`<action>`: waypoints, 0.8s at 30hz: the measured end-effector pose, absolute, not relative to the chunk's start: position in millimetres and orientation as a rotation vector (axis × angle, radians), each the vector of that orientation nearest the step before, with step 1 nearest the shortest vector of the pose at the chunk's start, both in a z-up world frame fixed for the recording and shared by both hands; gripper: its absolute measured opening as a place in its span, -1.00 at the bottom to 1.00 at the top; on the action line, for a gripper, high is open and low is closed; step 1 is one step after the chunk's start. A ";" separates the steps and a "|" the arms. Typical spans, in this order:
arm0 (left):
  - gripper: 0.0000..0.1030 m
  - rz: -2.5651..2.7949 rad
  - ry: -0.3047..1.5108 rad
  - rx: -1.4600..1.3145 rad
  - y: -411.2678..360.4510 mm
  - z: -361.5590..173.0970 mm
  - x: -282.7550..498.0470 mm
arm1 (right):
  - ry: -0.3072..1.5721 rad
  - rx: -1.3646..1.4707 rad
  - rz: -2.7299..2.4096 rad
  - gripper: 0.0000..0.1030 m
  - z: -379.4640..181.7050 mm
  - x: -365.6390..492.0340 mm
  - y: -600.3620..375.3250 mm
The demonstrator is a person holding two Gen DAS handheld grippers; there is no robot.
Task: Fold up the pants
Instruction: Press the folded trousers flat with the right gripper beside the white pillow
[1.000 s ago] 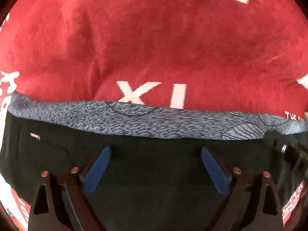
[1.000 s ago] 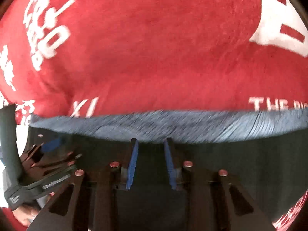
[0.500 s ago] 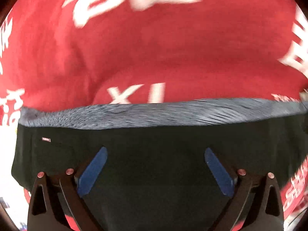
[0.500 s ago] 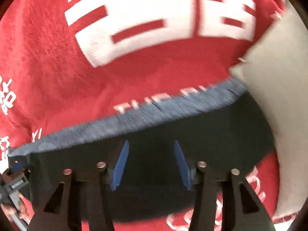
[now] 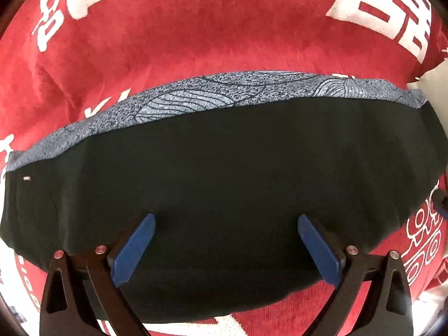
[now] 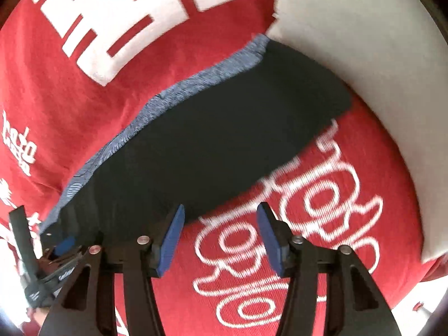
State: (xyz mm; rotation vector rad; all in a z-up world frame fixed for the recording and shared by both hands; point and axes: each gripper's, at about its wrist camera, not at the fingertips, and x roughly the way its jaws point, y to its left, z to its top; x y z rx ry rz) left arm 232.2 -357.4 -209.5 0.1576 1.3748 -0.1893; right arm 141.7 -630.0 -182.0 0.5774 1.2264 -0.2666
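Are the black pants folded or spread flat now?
Folded: the black pants form one compact layered block on the red blanket, grey patterned layer underneath.

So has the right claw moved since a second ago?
Yes. The right claw has slid off the black pants, now hanging over the red blanket's white lettering, jaws opening, empty.

A home, likely a bedroom: plush red blanket (image 5: 196, 42) with white lettering, pale pillow (image 6: 364, 42) alongside
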 end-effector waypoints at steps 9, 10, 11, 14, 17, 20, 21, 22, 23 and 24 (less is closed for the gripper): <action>1.00 -0.171 1.361 0.160 -357.9 -216.4 228.3 | 1.163 0.836 -0.228 0.21 -200.0 111.5 -656.5; 1.00 -0.166 1.365 0.157 -356.7 -221.6 228.1 | 1.147 0.866 -0.214 0.25 -200.9 111.0 -658.9; 1.00 -0.162 1.369 0.153 -356.4 -221.7 228.7 | 1.131 0.890 -0.209 0.26 -201.0 109.5 -661.1; 1.00 -0.153 1.373 0.150 -349.8 -231.2 230.2 | 1.075 0.973 -0.183 0.28 -200.3 104.0 -669.8; 1.00 -0.152 1.370 0.152 -350.8 -231.3 229.3 | 1.041 1.051 -0.171 0.28 -202.0 100.0 -677.1; 1.00 -0.151 1.373 0.153 -349.6 -234.6 231.3 | 1.009 1.110 -0.176 0.28 -198.2 96.2 -687.5; 1.00 -0.149 1.375 0.153 -349.8 -234.9 231.3 | 1.004 1.129 -0.178 0.28 -200.7 99.0 -686.7; 1.00 -0.148 1.376 0.153 -351.7 -232.2 230.7 | 0.996 1.157 -0.180 0.28 -202.3 99.3 -687.6; 1.00 -0.146 1.378 0.152 -351.5 -231.6 230.7 | 0.983 1.192 -0.179 0.28 -203.8 98.5 -689.9; 1.00 -0.145 1.379 0.153 -351.7 -229.9 231.0 | 0.976 1.206 -0.178 0.28 -204.2 98.1 -692.9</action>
